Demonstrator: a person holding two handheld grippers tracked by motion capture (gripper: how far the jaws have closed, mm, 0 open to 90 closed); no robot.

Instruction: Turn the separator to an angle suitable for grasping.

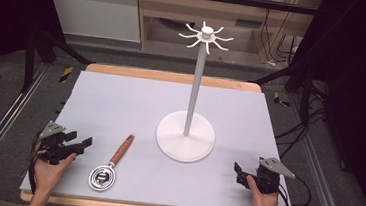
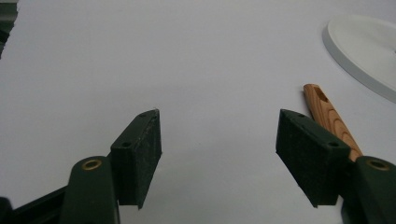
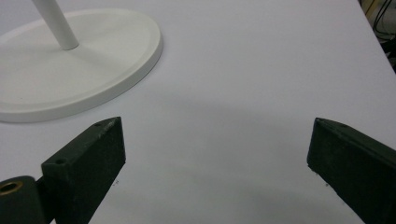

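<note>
Left gripper (image 1: 85, 142): jaws spread wide, nothing between, hovering over bare grey table (image 1: 121, 102). Wooden-handled strainer (image 1: 110, 164) lying flat just beside the right-hand fingertip; in the left gripper view, handle tip (image 2: 327, 112) poking out from behind that finger, not touching the pad as far as visible. Metal bowl end nearer the person's side. Right gripper (image 1: 238, 169): jaws also wide apart, empty. White hook stand (image 1: 186, 133) ahead and left of its fingers, well apart.
</note>
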